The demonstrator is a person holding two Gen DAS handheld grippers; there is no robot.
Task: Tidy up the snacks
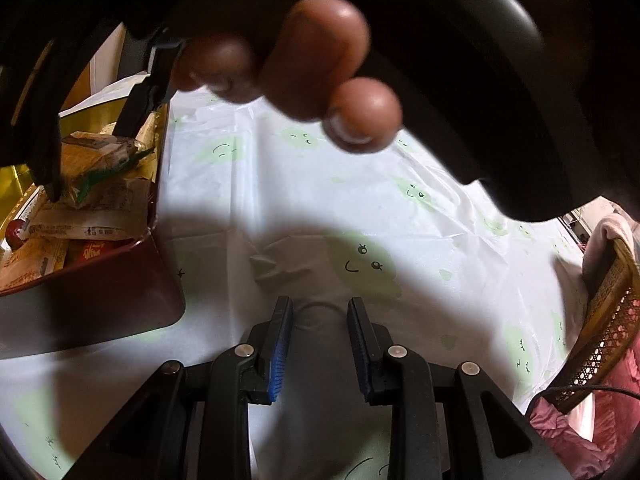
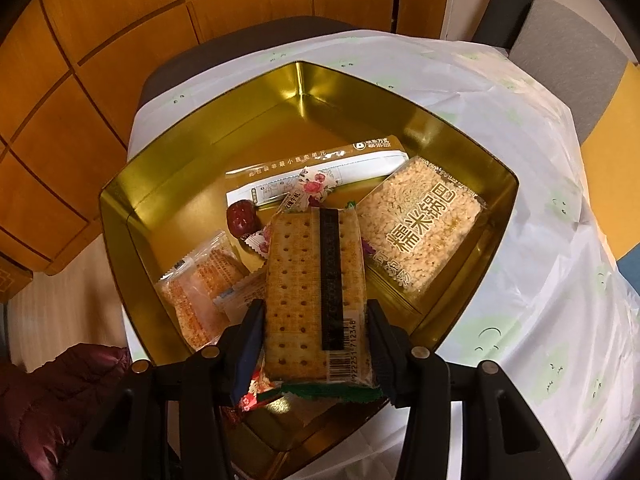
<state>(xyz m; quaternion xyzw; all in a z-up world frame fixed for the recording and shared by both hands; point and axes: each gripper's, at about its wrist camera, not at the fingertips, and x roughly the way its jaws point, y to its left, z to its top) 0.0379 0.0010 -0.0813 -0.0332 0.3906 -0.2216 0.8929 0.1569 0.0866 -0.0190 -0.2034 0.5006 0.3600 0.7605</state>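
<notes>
Your right gripper (image 2: 316, 320) clamps a cracker packet (image 2: 316, 280) over the gold tin (image 2: 168, 200). Beneath it: rice-cake pack (image 2: 420, 224), orange biscuit packet (image 2: 200, 284), red date (image 2: 240, 216), floral candies (image 2: 312, 184). Your left gripper (image 1: 320, 332) hangs parted, empty, above the tablecloth (image 1: 440, 240). Your fingers (image 1: 320, 52) block its upper view; wicker chair (image 1: 608, 320) at right.

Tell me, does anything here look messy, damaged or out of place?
Nothing looks spilled or damaged. The snacks lie jumbled in the gold tin, and a loose red date sits among wrapped packets. The right tongs are over the tin, gripping a cracker packet. The left tongs are open and empty.
</notes>
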